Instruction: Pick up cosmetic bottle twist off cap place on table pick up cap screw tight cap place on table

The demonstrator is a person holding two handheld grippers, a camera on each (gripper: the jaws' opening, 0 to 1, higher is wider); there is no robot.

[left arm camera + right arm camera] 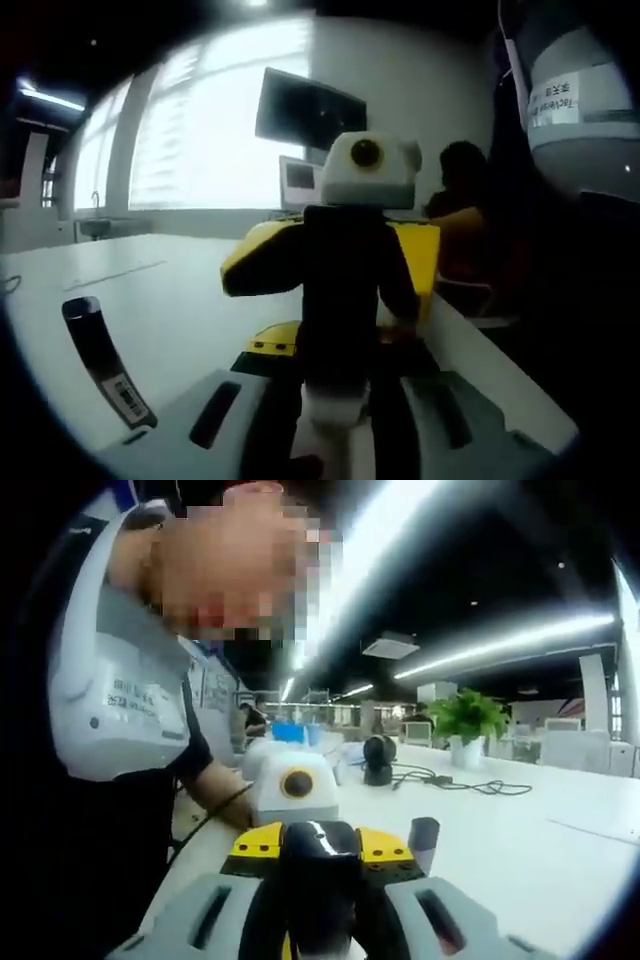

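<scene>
Pinched end to end between two facing grippers, black cosmetic bottle (320,865), held up off the white table (170,290). Left gripper (335,425) closes on its pale end (335,408), probably the cap; right gripper (320,925) closes on the glossy dark body.

Risks, as judged: twisting with the two grips out of line could cock the cap and cross the thread; too light a pinch on the glossy body could let it spin or drop to the table.

Lying left of the bottle in the left gripper view, dark labelled strip (100,360). Beyond the bottle, monitor (310,110) and seated person (465,200); in the right gripper view, potted plant (465,720), cable (470,785). Nothing blocking the set-down.
</scene>
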